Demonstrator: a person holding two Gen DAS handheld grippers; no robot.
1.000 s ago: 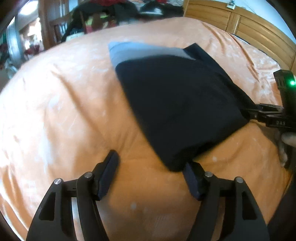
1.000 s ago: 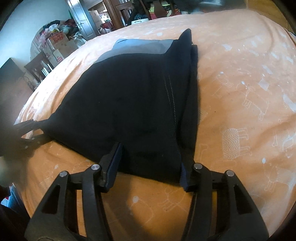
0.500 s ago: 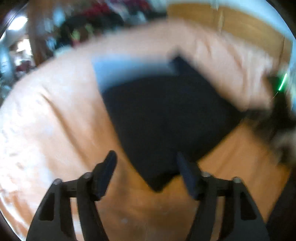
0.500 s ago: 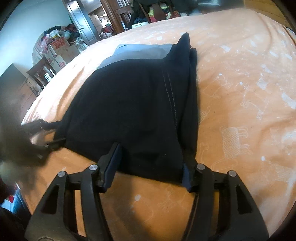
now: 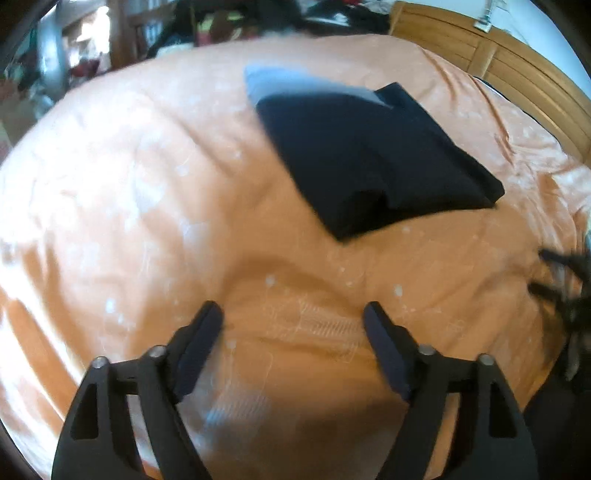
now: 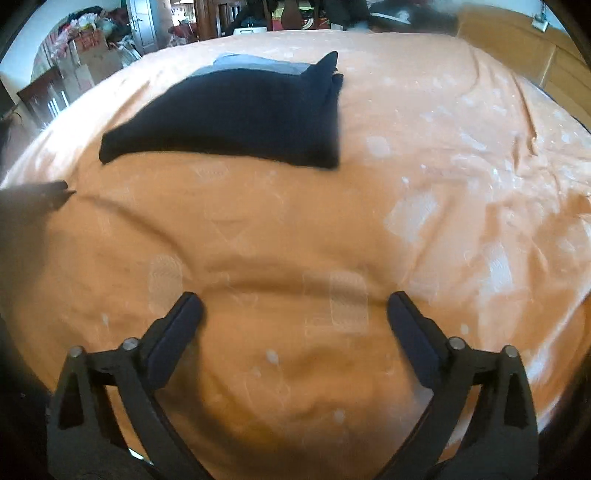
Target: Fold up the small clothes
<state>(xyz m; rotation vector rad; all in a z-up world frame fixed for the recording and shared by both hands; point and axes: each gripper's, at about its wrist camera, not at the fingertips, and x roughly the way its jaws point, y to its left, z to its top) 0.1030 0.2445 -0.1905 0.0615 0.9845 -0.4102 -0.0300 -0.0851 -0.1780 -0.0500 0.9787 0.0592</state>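
Left wrist view: both grippers (image 5: pixel 293 319) (image 6: pixel 295 308) spread, empty, above orange bedsheet (image 5: pixel 147 184); folded black garment (image 5: pixel 369 162), no readable label.

- Right gripper (image 5: pixel 561 280): motion-blurred at the left wrist view's right edge, partly cut off; jaw state unreadable there.
- Left gripper (image 6: pixel 33 199): dark smear at the right wrist view's left edge.
- Background clutter (image 6: pixel 88 48): too blurred to identify.

An orange bedspread (image 6: pixel 424 206) fills the view — a wooden headboard (image 5: pixel 491 62) behind, cluttered boxes (image 6: pixel 88 55) by a door (image 6: pixel 142 22).
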